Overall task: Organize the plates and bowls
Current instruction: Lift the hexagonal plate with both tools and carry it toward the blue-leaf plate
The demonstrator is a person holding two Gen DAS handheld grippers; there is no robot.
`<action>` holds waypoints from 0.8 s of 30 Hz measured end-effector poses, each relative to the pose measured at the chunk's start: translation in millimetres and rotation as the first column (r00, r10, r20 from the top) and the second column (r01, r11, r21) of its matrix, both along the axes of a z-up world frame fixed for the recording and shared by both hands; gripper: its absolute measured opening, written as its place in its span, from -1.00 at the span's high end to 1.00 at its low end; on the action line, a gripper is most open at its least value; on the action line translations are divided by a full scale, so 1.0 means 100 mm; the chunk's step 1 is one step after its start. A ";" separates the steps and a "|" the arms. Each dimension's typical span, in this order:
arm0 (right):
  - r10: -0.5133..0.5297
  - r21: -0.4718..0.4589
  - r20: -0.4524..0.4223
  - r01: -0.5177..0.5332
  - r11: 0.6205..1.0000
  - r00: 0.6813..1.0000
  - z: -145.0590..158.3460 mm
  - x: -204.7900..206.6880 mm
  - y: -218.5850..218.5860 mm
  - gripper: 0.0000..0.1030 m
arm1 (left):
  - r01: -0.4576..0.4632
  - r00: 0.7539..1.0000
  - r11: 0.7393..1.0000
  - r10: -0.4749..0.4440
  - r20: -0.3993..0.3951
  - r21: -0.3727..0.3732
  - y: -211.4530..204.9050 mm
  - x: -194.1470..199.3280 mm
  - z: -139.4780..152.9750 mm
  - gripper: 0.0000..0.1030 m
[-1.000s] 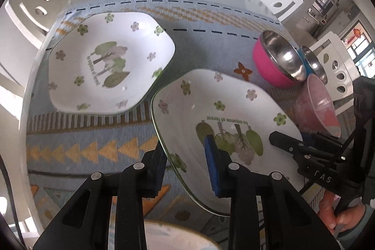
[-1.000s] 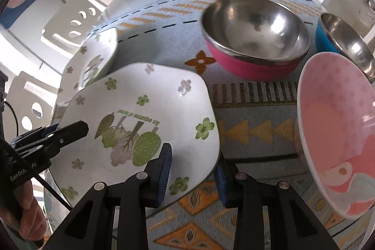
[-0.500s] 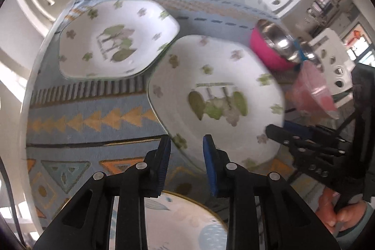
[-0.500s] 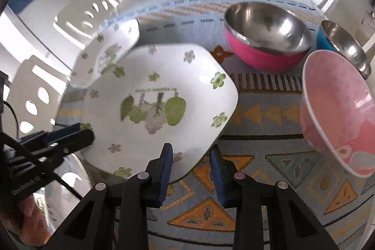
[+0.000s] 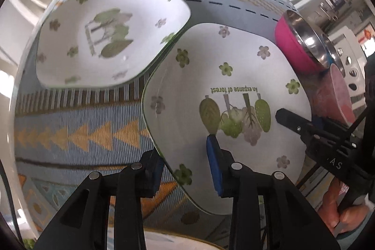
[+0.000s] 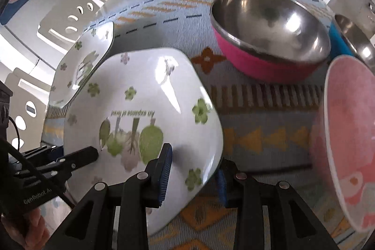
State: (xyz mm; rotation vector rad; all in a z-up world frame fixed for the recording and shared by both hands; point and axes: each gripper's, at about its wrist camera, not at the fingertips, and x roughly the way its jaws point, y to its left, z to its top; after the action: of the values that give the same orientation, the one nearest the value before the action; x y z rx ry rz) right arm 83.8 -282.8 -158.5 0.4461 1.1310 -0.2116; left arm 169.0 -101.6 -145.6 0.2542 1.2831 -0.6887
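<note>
Left gripper and right gripper each pinching opposite rims of the forest-print plate, left jaws having just widened slightly; held tilted above patterned table mat, overlapping matching plate

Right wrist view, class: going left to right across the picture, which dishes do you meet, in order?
Far white square flowered plate → held white square plate printed with forest trees → pink-sided steel bowl → pale pink bowl.
</note>
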 end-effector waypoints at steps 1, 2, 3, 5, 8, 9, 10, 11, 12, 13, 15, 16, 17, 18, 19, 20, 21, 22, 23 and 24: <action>0.004 -0.004 0.006 -0.004 1.000 1.000 0.01 0.00 0.00 0.37 | 0.003 1.000 1.000 -0.003 0.007 -0.010 0.02 0.00 0.02 0.47; 0.013 -0.006 0.010 -0.013 1.000 1.000 0.01 -0.01 0.00 0.38 | 0.005 1.000 1.000 -0.005 0.009 -0.024 0.04 0.00 0.04 0.53; 0.019 -0.009 0.016 -0.019 1.000 1.000 0.02 -0.03 -0.01 0.38 | 0.007 1.000 0.999 -0.007 0.007 -0.050 0.06 -0.01 0.09 0.54; 0.033 -0.011 0.028 -0.033 0.999 0.999 0.06 -0.04 0.00 0.38 | 0.011 1.000 0.995 -0.011 0.007 -0.103 0.10 -0.03 0.21 0.54; 0.053 0.012 0.055 -0.054 0.998 0.997 0.15 -0.07 -0.01 0.39 | 0.011 1.000 0.993 -0.008 0.025 -0.119 0.08 -0.09 0.34 0.52; 0.061 0.003 0.056 -0.062 0.998 0.997 0.19 -0.06 0.01 0.39 | -0.004 1.000 0.991 0.006 0.015 -0.135 0.09 -0.08 0.35 0.52; 0.066 -0.013 0.054 -0.065 0.998 0.996 0.21 -0.06 0.02 0.39 | -0.016 1.000 0.988 0.018 0.010 -0.155 0.12 -0.08 0.37 0.52; 0.069 -0.017 0.057 -0.068 0.998 0.996 0.21 -0.07 0.02 0.39 | -0.018 1.000 0.987 0.021 0.014 -0.159 0.13 -0.07 0.38 0.52; 0.073 -0.008 0.055 -0.073 0.997 0.996 0.20 -0.07 0.01 0.39 | -0.014 1.000 0.986 0.017 0.019 -0.165 0.14 -0.08 0.40 0.53; 0.074 -0.005 0.048 -0.074 0.997 0.996 0.19 -0.08 0.02 0.39 | -0.005 1.000 0.985 0.010 0.025 -0.170 0.15 -0.10 0.43 0.52; 0.071 -0.006 0.053 -0.071 0.997 0.996 0.20 -0.12 0.03 0.39 | 0.016 0.999 0.985 -0.008 0.048 -0.169 0.16 -0.15 0.49 0.53; 0.065 0.011 0.053 -0.065 0.998 0.997 0.19 -0.14 0.02 0.39 | 0.026 0.998 0.986 -0.017 0.059 -0.165 0.16 -0.17 0.51 0.53; 0.055 0.028 0.054 -0.057 0.998 0.997 0.19 -0.16 0.01 0.39 | 0.041 0.997 0.985 -0.031 0.067 -0.165 0.16 -0.20 0.53 0.53; 0.049 0.036 0.056 -0.052 0.998 0.997 0.18 -0.18 0.01 0.39 | 0.048 0.997 0.985 -0.037 0.071 -0.165 0.17 -0.21 0.54 0.53; 0.049 0.029 0.056 -0.050 0.998 0.997 0.19 -0.20 0.03 0.39 | 0.055 0.996 0.985 -0.043 0.075 -0.163 0.17 -0.22 0.54 0.53; 0.046 0.024 0.058 -0.047 0.999 0.997 0.19 -0.22 0.04 0.39 | 0.061 0.996 0.986 -0.048 0.080 -0.158 0.17 -0.24 0.54 0.53; 0.043 0.027 0.061 -0.045 0.999 0.997 0.20 -0.23 0.05 0.39 | 0.065 0.995 0.986 -0.053 0.084 -0.156 0.17 -0.25 0.55 0.53; 0.042 0.027 0.064 -0.043 0.999 0.997 0.21 -0.24 0.06 0.39 | 0.066 0.995 0.985 -0.053 0.086 -0.157 0.17 -0.27 0.55 0.53; 0.041 0.024 0.067 -0.043 0.999 0.997 0.22 -0.26 0.06 0.39 | 0.064 0.995 0.985 -0.051 0.083 -0.160 0.19 -0.26 0.55 0.54; 0.039 0.021 0.070 -0.040 0.999 0.997 0.24 -0.27 0.08 0.39 | 0.066 0.995 0.985 -0.053 0.083 -0.163 0.20 -0.27 0.56 0.54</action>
State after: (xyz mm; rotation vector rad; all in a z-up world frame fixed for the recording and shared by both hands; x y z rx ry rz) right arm 56.9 -275.3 -134.7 0.4476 1.0736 -0.1476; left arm 141.8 -81.3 -89.7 0.1825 1.1407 -0.8240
